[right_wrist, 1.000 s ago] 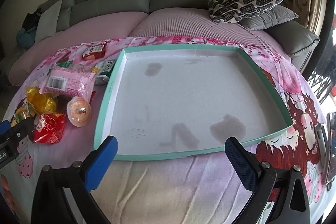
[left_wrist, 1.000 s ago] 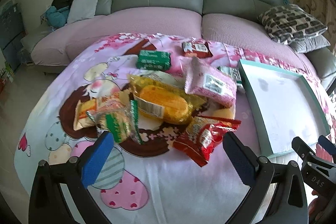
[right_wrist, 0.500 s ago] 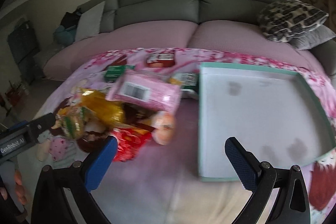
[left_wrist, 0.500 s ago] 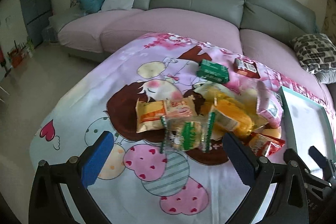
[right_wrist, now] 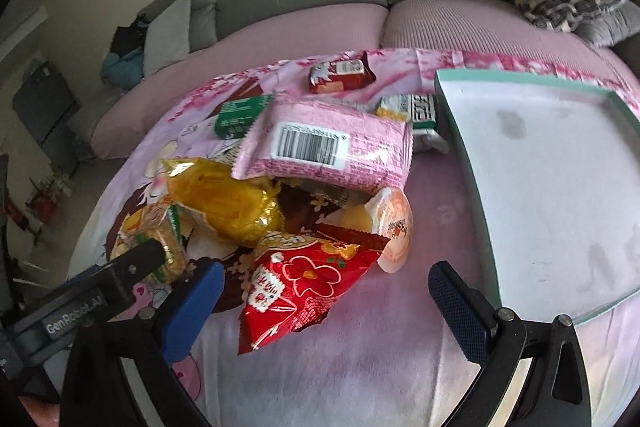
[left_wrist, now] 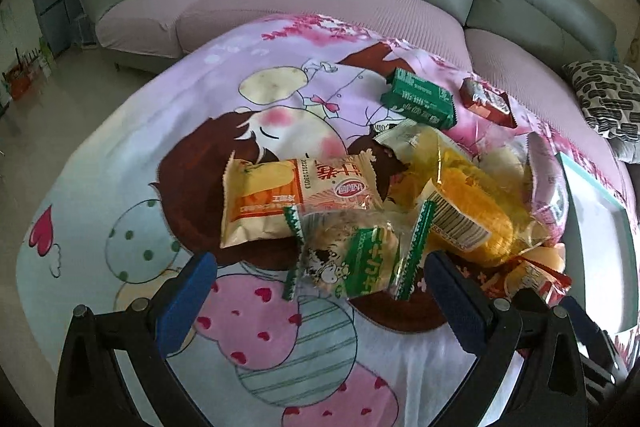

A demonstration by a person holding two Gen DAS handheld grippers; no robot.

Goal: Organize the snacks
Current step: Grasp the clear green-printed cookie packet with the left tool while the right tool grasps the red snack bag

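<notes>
We count nine snack packets heaped on the cartoon-print cloth (left_wrist: 168,131), left of one teal-rimmed tray (right_wrist: 456,115). Left claw (left_wrist: 320,291) wide before green packet (left_wrist: 356,259); right claw (right_wrist: 324,303) wide over red packet (right_wrist: 304,287).

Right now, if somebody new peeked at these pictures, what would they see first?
Probably the colourful heap of snack packets on the cartoon blanket, with the big pink packet propped on top and the red packet nearest the open right gripper. Next, the bare white tray with its teal rim, lying right of the heap.
</notes>
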